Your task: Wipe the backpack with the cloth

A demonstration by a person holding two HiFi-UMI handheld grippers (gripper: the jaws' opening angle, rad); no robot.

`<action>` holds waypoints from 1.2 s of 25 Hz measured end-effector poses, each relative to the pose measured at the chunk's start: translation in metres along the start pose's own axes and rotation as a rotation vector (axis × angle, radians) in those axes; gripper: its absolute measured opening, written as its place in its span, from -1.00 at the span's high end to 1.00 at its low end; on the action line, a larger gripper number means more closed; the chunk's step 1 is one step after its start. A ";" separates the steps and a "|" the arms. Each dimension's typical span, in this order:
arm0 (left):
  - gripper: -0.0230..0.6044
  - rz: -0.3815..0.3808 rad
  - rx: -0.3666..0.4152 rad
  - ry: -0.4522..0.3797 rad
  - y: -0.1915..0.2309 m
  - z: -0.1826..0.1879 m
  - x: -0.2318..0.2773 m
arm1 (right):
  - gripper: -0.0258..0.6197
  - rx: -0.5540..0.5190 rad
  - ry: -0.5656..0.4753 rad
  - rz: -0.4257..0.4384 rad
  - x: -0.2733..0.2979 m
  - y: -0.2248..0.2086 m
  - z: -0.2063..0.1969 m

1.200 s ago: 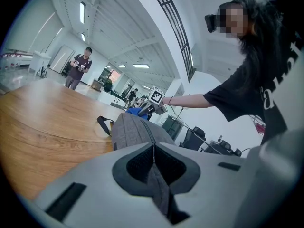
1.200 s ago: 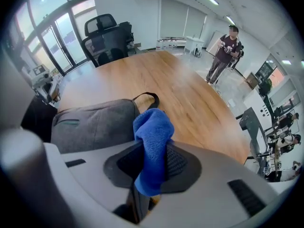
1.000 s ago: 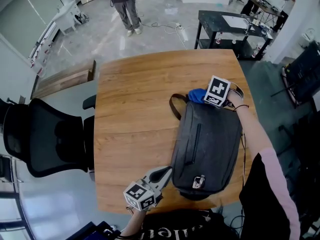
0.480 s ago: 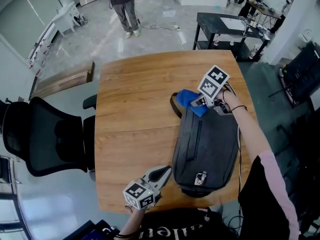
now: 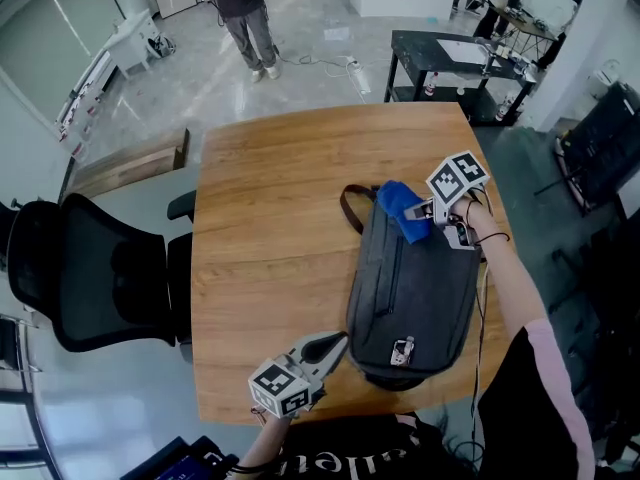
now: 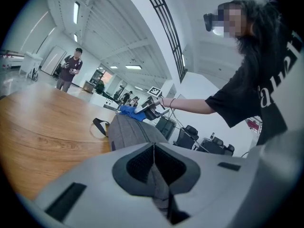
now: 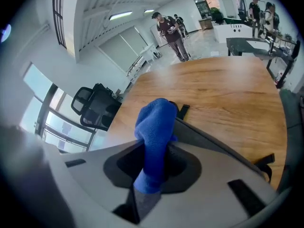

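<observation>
My right gripper [image 5: 425, 211], clenched on the blue cloth [image 5: 400, 208], has swept onto the backpack [image 5: 415, 298]: wiping's underway. My left gripper [image 5: 332, 343] sits closed, empty.

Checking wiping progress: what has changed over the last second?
The right gripper, shut on the cloth, swept it left across the far end of the backpack, then back right. Nothing was grasped or released. The left gripper stayed shut by the backpack's near corner; the backpack kept its place.
</observation>
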State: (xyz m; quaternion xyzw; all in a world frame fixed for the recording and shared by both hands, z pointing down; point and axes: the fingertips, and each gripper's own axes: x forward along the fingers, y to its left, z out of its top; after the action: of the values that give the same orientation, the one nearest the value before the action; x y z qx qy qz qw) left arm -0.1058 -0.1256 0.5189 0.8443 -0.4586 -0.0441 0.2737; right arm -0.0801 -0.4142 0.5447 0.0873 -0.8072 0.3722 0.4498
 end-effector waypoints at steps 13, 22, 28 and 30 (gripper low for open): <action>0.90 -0.097 0.060 0.021 -0.037 0.007 0.031 | 0.65 0.239 -0.186 -0.090 -0.092 -0.079 -0.087; 0.90 -0.129 0.103 0.015 -0.060 0.014 0.056 | 0.65 0.363 -0.255 -0.124 -0.127 -0.121 -0.154; 0.90 -0.128 0.125 0.031 -0.067 0.006 0.054 | 0.65 0.378 -0.377 -0.064 -0.135 -0.095 -0.158; 0.90 -0.122 0.133 0.035 -0.067 0.004 0.051 | 0.65 0.334 -0.413 -0.034 -0.133 -0.069 -0.148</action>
State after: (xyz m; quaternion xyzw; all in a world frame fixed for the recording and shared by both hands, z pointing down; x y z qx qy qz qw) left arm -0.0273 -0.1394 0.4905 0.8877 -0.4033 -0.0154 0.2215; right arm 0.1281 -0.3880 0.5225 0.2479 -0.8077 0.4670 0.2610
